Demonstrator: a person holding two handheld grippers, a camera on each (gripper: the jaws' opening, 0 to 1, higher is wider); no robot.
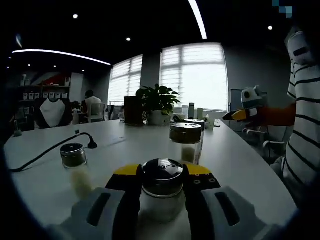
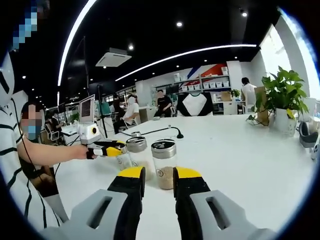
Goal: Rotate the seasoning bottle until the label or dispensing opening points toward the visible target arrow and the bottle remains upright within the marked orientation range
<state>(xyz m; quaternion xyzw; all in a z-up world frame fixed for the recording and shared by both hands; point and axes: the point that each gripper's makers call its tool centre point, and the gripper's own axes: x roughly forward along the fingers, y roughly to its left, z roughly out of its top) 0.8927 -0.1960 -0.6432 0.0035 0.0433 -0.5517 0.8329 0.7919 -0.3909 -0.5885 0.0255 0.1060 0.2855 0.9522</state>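
Though label unreadable, left hand-held gripper (image 1: 162, 186) clamps seasoning bottle (image 1: 162, 192) – right hand-held gripper (image 2: 159, 186) narrow, empty.

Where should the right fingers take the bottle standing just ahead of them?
Grip the clear glass body of the seasoning bottle, below its metal lid, coming in level from the right gripper side. It stands upright with round walls; a neighbouring bottle crowds one side.

Views face oppositely, low, sharing table (image 1: 240, 165).
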